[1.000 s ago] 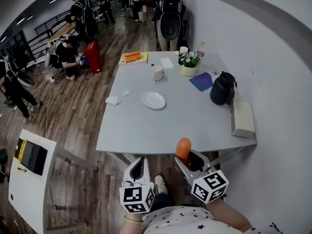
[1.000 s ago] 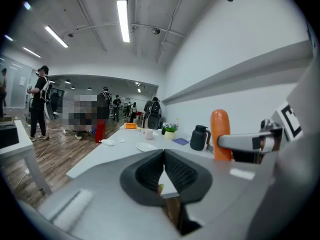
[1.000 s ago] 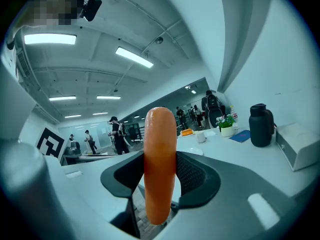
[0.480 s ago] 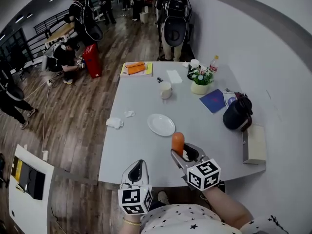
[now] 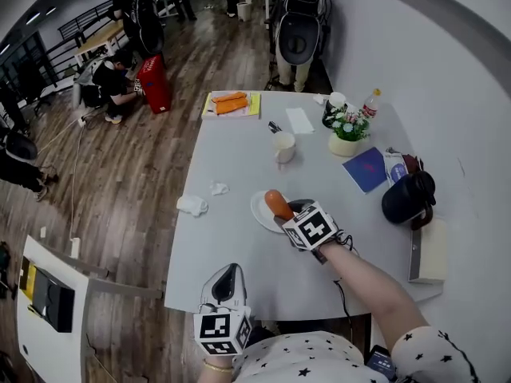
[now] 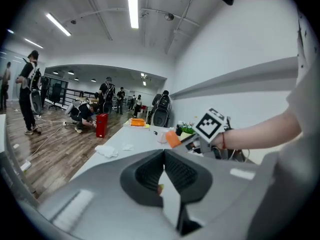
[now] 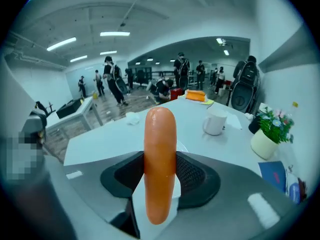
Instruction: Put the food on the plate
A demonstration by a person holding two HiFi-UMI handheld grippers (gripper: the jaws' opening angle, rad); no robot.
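large open hall with a brown wood-plank floor, a white wall at three o'clock, and people with backpacks at twelve o'clock, one more crouching by a red case at ten.

pale grey rectangular table filling the middle of the head view. on it, by the clock from its middle: black lidded jug at three, blue booklet at two, white pot of flowers at one, white mug at twelve, crumpled white tissues at nine. none crowding the landing spot.

small round white plate near the table's middle, bare where visible.

right gripper reaching in over its three o'clock rim, jaws pinching a smooth orange-pink sausage around its middle, both ends sticking out past the pads. hangs over the plate; cannot tell whether touching it yet.

left gripper idle at six o'clock, off the near table edge, jaws pressed together on nothing.

to finish well, probably: lower until the sausage meets the plate's flat centre, tilt it to lie on its long side rather than on end, then spread the jaws slowly and lift straight away. round and slick, so likely to roll; release low and away from the rim. keep the pads clear of the plate edge to avoid tipping it.
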